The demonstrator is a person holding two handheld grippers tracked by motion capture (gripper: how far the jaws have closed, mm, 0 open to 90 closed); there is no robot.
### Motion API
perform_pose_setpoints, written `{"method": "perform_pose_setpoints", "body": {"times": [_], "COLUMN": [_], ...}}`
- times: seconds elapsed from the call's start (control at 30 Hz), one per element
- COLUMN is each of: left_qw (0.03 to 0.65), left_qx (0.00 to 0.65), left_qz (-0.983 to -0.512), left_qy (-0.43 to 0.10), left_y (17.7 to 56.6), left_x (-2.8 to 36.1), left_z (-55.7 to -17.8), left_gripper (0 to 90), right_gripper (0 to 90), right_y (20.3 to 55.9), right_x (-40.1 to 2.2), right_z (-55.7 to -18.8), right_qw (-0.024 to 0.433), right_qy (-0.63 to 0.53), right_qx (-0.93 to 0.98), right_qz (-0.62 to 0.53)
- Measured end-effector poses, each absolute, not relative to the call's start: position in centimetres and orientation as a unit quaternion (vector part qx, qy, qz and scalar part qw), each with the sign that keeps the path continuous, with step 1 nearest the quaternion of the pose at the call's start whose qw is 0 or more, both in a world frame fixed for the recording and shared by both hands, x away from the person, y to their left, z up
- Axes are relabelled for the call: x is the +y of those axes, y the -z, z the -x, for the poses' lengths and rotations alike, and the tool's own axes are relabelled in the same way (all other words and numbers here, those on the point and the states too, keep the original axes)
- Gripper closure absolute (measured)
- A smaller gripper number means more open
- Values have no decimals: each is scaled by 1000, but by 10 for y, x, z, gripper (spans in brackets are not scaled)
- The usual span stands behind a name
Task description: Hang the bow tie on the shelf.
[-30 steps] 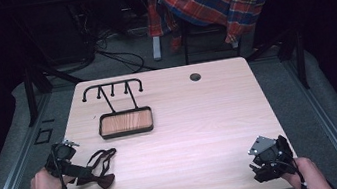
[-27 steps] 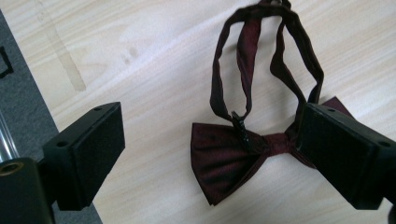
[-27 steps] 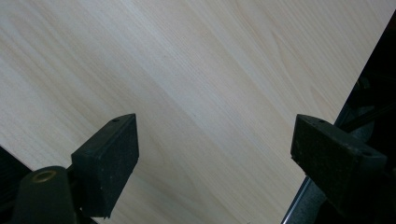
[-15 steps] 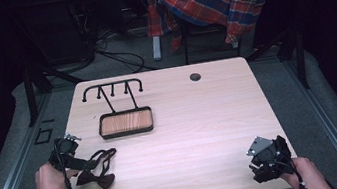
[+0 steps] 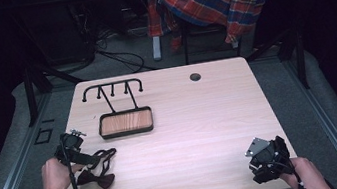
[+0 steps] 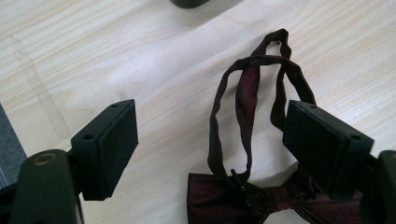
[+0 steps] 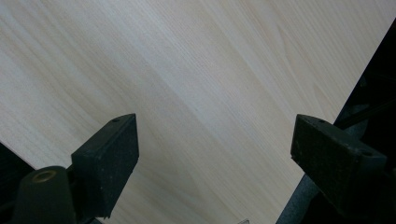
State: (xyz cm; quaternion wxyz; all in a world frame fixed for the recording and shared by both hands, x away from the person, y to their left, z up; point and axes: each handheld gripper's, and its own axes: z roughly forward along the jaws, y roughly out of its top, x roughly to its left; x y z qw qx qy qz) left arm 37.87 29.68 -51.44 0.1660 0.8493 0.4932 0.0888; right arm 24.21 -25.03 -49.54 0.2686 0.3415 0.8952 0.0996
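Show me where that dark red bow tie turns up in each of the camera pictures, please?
High view: the bow tie lies near the table's front left corner, just past the left gripper.
Left gripper view: the bow tie sits at the bottom centre, its strap looping upward between the open jaws.
Right gripper view: pale tabletop between open jaws; no bow tie here.
Shared landmark: the light wooden table.

Most of the desk (image 5: 195, 120) lies bare from its middle to the right edge, giving open passage. At the left, the black hook rack (image 5: 112, 89) and its wood-lined tray (image 5: 126, 123) stand just behind the bow tie (image 5: 96, 173), narrowing room there.
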Motion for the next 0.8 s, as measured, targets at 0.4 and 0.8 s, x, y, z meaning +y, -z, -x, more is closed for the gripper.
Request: {"method": "perform_pose_setpoints", "body": {"times": [0.4, 0.8], "left_qw": [155, 146], "left_qx": [478, 465], "left_qz": [-861, -869], "left_qy": [-83, -88], "left_y": [519, 524], "left_x": [285, 274], "left_z": [-387, -394], "left_gripper": [281, 410], "right_gripper": [149, 149], "right_y": [495, 495], "right_x": [-250, -250], "right_z": [-242, -242], "right_qw": [272, 271], "right_qy": [-93, -93], "right_qx": [896, 896], "right_qz": [-339, -338]}}
